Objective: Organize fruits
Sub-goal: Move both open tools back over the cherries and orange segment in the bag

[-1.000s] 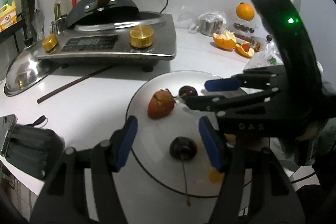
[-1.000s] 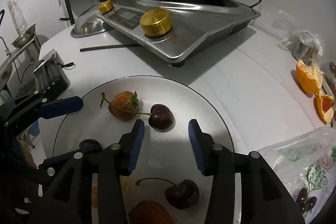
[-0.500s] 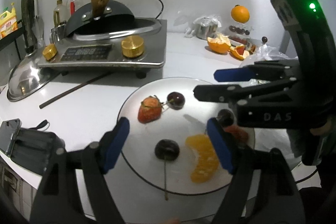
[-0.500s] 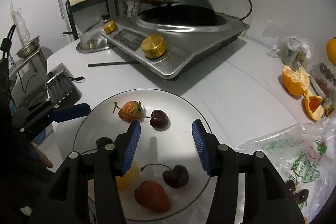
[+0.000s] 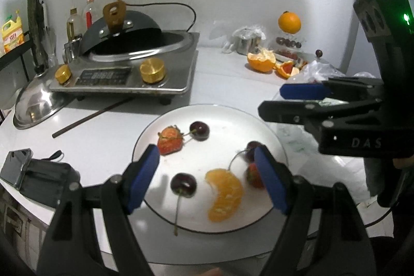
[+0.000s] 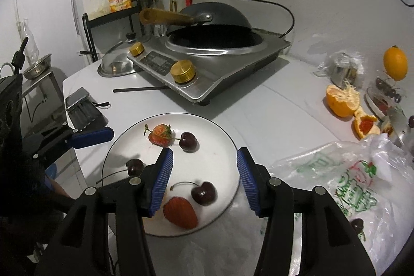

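Fruit sits gathered on a white plate (image 5: 207,221) on the desk (image 5: 227,84): two strawberries, three cherries and an orange segment (image 5: 225,194); by appearance the plating is well along, though a cherry (image 6: 358,224) remains in the plastic bag (image 6: 336,185) just right of the right gripper's fingers, and orange peel halves (image 6: 341,100) and a whole orange (image 6: 395,64) lie well beyond them. The left gripper (image 5: 207,177) hangs over the plate, its fingers (image 5: 143,177) spread wide after just opening, holding nothing; one cherry (image 5: 183,184) and the segment show between them on the plate. The right gripper (image 6: 204,180) hovers likewise, fingers (image 6: 161,183) apart and empty after opening a little; a strawberry (image 6: 179,211) and a cherry (image 6: 203,193) lie below between them.
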`<state>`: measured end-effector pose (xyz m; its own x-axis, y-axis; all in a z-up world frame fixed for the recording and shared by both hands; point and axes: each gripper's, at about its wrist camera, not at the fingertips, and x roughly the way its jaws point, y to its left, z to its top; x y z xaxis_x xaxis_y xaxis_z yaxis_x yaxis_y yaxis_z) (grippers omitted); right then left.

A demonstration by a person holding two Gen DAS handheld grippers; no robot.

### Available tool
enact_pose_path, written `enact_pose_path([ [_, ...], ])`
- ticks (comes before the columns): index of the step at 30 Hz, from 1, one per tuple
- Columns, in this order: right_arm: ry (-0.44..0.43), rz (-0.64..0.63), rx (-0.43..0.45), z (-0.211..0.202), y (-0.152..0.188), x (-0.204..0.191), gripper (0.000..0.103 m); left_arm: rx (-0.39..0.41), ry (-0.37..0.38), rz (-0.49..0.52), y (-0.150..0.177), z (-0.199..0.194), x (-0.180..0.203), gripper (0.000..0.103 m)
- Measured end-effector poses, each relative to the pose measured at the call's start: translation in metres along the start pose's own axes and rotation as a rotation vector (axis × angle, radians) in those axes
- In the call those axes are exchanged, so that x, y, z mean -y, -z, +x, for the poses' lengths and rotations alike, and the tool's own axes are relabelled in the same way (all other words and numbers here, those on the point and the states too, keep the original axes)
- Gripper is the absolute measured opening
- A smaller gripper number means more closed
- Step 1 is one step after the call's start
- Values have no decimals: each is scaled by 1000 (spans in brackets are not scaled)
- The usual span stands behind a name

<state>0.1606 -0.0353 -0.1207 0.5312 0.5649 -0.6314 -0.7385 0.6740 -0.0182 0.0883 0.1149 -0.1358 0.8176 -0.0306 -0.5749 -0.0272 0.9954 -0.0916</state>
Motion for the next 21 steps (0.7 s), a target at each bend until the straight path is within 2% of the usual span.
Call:
enact_pose_path([
  [21, 63, 70, 83, -81, 44, 46, 54, 34, 24, 82, -15, -22, 75, 77],
])
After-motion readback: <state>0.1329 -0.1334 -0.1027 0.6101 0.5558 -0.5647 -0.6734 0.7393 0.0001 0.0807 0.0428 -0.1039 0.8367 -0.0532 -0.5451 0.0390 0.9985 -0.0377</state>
